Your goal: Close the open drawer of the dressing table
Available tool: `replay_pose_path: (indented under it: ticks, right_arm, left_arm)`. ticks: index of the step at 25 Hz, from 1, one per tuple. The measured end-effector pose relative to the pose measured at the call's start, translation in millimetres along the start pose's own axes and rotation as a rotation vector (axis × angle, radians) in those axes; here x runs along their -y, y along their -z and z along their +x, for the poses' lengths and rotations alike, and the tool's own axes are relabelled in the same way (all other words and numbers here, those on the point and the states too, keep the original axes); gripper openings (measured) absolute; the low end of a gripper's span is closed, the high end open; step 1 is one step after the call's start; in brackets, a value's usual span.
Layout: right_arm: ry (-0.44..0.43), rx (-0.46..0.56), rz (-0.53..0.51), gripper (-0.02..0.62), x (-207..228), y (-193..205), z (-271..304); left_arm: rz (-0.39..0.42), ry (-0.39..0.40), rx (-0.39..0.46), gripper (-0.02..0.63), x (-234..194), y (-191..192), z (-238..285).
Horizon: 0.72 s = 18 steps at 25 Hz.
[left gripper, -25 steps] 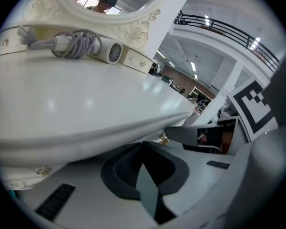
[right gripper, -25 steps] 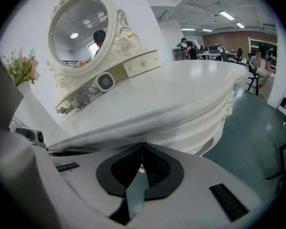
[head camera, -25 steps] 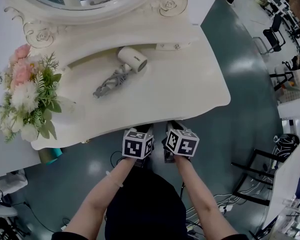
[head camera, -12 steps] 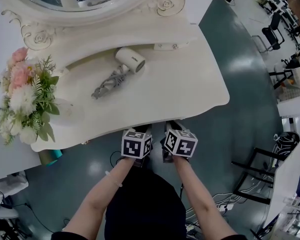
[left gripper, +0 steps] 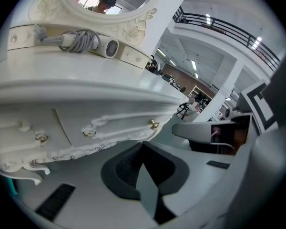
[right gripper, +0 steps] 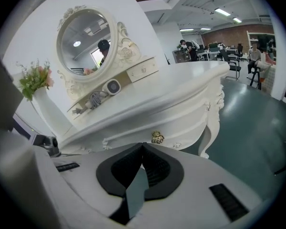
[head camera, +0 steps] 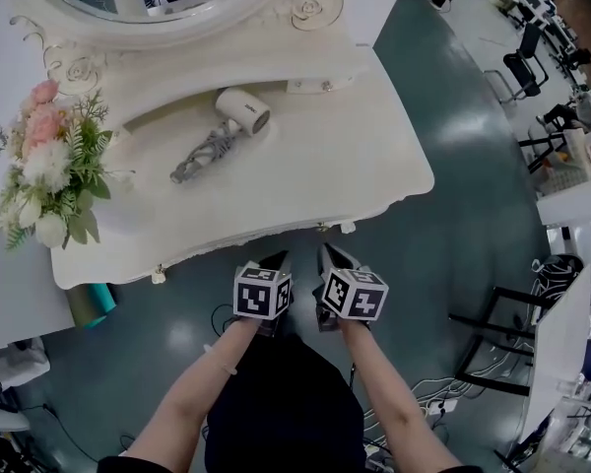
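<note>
Jaws of left gripper (head camera: 279, 257) and right gripper (head camera: 327, 251) are clenched empty, as blunt pushers, at 6 o'clock of the drawer (right gripper: 169, 128), seemingly flush.

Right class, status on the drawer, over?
Left gripper shut, empty; right gripper shut, empty. Drawer looks flush, closed. Nothing between jaws and its front.

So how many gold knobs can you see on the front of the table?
3 on the front of the dressing table, seen from the left gripper view: right knob, middle knob, left knob. More may be hidden.
</note>
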State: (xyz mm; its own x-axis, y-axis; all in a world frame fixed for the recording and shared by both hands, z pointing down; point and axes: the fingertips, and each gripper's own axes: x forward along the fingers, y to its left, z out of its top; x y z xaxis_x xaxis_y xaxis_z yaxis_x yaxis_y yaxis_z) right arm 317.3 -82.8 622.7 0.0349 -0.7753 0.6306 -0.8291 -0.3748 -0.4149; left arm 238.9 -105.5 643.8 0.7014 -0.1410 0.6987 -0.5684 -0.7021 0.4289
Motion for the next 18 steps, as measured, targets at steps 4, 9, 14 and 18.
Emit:
replay_pose_path:
  ticks: [4, 9, 14, 18]
  right_arm:
    - [-0.037, 0.021, 0.013, 0.026, 0, 15, -35]
    - [-0.098, 0.051, 0.045, 0.026, -2, 39, -78]
    - [-0.22, 0.178, 0.08, 0.026, -23, 34, -124]
    - [-0.298, 0.267, 0.066, 0.026, -45, 22, -158]
  left_arm:
    - [-0.012, 0.016, 0.013, 0.012, 23, 19, -14]
    - [0.003, 0.033, 0.039, 0.012, 53, 42, -39]
    - [0.044, 0.051, 0.122, 0.012, 87, 48, -75]
    - [0.053, 0.06, 0.184, 0.012, 109, 52, -104]
